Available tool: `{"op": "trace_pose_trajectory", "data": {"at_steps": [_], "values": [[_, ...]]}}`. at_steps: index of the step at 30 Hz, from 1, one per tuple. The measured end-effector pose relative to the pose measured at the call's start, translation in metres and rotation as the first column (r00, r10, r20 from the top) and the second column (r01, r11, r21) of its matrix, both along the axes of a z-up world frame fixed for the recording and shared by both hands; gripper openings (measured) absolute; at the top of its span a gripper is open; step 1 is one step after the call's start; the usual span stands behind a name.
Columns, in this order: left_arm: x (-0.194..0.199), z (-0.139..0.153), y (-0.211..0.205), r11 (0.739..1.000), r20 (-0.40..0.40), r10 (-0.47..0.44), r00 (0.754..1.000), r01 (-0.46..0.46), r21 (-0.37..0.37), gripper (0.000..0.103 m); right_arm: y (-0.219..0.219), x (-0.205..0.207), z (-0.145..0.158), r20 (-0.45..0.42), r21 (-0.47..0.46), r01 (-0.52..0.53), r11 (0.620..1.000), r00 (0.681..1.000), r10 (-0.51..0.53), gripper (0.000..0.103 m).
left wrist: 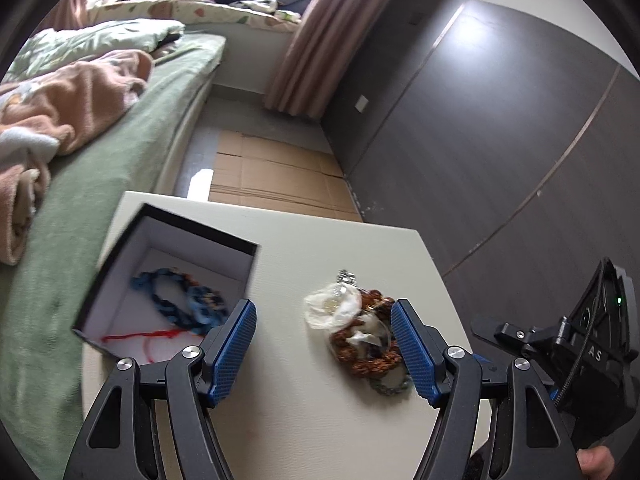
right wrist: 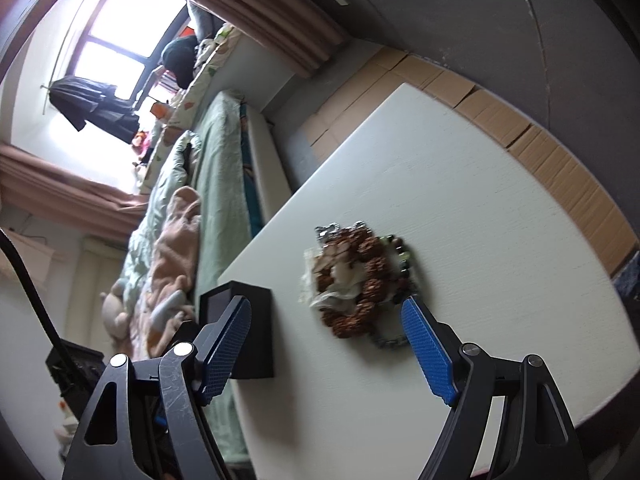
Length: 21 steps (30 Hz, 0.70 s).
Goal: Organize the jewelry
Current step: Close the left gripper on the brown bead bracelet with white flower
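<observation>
A black box (left wrist: 168, 280) with a white lining stands open on the white table (left wrist: 304, 400). Inside lie blue braided bracelets (left wrist: 188, 300) and a red cord (left wrist: 140, 336). A heap of jewelry (left wrist: 360, 328) lies to its right: a brown beaded bracelet, a clear plastic bag, a silver piece and a green beaded one. My left gripper (left wrist: 324, 344) is open and empty, just short of the heap. My right gripper (right wrist: 326, 340) is open and empty above the heap (right wrist: 356, 280); the box (right wrist: 240, 332) shows at its left finger.
A bed (left wrist: 100, 140) with green sheets and blankets runs along the table's left side. Flattened cardboard (left wrist: 276, 176) lies on the floor beyond the table. A dark wall (left wrist: 500, 140) stands to the right. The right gripper's body (left wrist: 580, 352) shows at the lower right.
</observation>
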State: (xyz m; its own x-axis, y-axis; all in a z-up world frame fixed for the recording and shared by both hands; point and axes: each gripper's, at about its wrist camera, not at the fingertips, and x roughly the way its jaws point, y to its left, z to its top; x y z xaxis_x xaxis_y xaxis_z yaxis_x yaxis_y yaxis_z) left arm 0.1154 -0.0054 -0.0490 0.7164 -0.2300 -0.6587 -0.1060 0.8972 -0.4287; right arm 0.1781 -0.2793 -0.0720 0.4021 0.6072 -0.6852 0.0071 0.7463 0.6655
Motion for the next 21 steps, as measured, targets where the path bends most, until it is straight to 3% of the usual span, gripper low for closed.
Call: {"op": "trace_pose_trajectory", "data": {"at_steps": [6, 12, 18, 21], "values": [[0.012, -0.009, -0.026, 0.997, -0.020, -0.073, 0.997, 0.074, 0.025, 0.058, -0.018, 0.005, -0.005, -0.027, -0.048, 0.061, 0.997, 0.998, -0.062, 0.079], [0.027, -0.033, -0.056, 0.979, -0.095, -0.160, 0.983, 0.170, 0.112, 0.053, -0.033, 0.011, -0.010, -0.054, -0.094, 0.106, 0.990, 0.992, -0.111, 0.079], [0.039, -0.053, -0.073, 0.957, -0.150, -0.187, 0.971, 0.215, 0.193, 0.049, -0.038, 0.016, -0.014, -0.077, -0.083, 0.096, 0.992, 0.992, -0.102, 0.079], [0.045, -0.062, -0.077, 0.950, -0.166, -0.183, 0.969, 0.218, 0.222, 0.040, -0.036, 0.019, -0.015, -0.084, -0.075, 0.077, 0.994, 0.993, -0.084, 0.079]]}}
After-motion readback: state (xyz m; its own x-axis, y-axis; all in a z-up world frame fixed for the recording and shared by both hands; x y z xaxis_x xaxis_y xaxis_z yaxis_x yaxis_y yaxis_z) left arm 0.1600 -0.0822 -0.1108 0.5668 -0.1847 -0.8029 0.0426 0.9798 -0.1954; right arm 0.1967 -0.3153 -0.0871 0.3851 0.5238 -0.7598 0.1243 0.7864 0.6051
